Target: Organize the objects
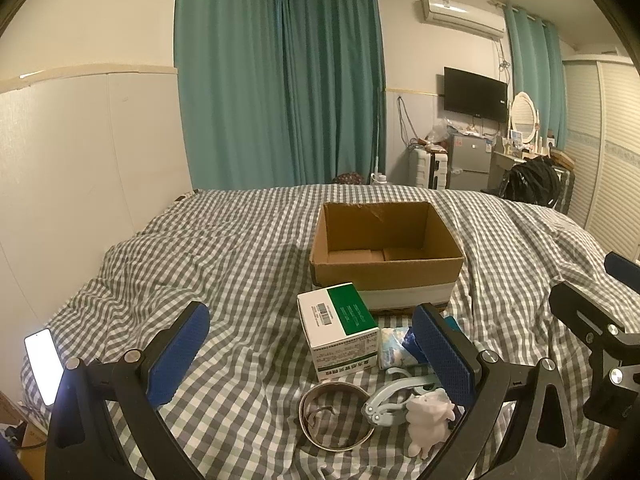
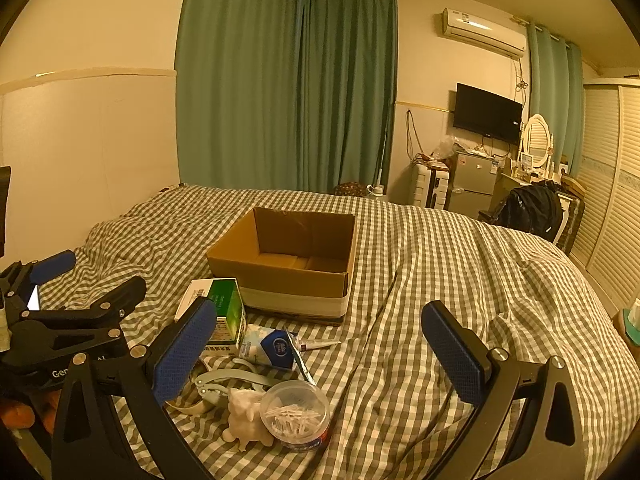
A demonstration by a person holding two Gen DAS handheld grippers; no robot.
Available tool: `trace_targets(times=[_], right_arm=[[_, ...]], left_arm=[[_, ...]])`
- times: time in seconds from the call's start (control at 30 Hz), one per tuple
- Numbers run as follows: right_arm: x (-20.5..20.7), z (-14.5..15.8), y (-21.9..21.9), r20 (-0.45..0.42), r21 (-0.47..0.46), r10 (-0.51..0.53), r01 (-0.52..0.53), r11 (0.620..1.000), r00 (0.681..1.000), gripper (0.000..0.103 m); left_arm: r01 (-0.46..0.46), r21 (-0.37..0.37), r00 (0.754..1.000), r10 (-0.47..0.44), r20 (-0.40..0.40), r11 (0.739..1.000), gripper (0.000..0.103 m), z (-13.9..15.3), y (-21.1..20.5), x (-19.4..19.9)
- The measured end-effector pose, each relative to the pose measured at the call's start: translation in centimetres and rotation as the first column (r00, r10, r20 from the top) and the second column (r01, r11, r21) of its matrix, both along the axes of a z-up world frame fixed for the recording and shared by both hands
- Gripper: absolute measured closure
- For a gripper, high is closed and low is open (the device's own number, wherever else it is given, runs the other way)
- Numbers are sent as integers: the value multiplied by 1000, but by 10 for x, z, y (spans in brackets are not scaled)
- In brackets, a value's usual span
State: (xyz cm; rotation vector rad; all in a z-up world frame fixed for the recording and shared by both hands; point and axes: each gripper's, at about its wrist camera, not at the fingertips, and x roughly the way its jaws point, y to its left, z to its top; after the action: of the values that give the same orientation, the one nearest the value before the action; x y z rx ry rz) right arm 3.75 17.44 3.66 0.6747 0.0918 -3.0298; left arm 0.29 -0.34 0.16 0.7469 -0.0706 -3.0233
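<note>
Cardboard box (image 1: 386, 258) empty on bed (image 1: 224, 248).
Your left claw (image 1: 312, 354) and right claw (image 2: 320, 354): both gape empty; green-white carton (image 1: 340, 326) blocks box front.

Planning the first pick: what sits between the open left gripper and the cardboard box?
In the left wrist view, the green-and-white carton stands between the left gripper and the cardboard box, right against the box's near wall.

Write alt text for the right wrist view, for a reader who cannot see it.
Open blue-padded tongs hover over a checked bedspread, where an empty cardboard box sits behind a small clutter: a green-and-white carton, a tissue pack, a white toy and a tub of cotton swabs.
</note>
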Motion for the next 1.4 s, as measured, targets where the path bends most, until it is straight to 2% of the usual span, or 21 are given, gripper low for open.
trace_targets(times=[0.2, 0.33, 0.5, 0.73, 0.83, 0.93, 0.97, 1.1, 1.23, 1.4], right_arm=[[0, -2, 2, 12, -1, 2, -2, 1000, 1000, 0], [-6, -13, 4, 61, -11, 11, -10, 1000, 998, 0], [-21, -42, 2, 165, 1, 20, -20, 1000, 986, 0], [-39, -94, -4, 320, 6, 45, -50, 999, 946, 7], [-43, -109, -7, 360, 9, 61, -69, 998, 931, 14], [-49, -119, -6, 400, 0, 72, -79, 997, 913, 35], [-50, -121, -5, 405, -12, 85, -87, 996, 910, 39], [-46, -108, -4, 374, 6, 97, -107, 994, 922, 39], [-49, -82, 9, 322, -26, 106, -103, 994, 941, 39], [-60, -64, 24, 285, -14, 83, -82, 997, 955, 39]], left_arm=[[5, -1, 1000, -5, 13, 1000, 0, -7, -1, -1], [-7, -5, 999, 7, 44, 1000, 0, -21, -4, -5], [-15, -16, 993, 17, 120, 1000, 0, -51, -7, -16], [-8, 1, 976, 8, 220, 1000, 0, -88, -4, -28], [-9, 18, 972, 4, 237, 1000, 0, -96, -4, -32], [-13, 34, 969, 4, 247, 999, 0, -100, -4, -38], [-14, 42, 969, 3, 248, 999, 0, -101, -4, -40], [-17, 73, 967, -3, 255, 997, 0, -101, -5, -54], [-15, 87, 966, -8, 258, 996, 0, -101, 0, -73], [-7, 97, 963, -20, 271, 995, 0, -106, 11, -97]])
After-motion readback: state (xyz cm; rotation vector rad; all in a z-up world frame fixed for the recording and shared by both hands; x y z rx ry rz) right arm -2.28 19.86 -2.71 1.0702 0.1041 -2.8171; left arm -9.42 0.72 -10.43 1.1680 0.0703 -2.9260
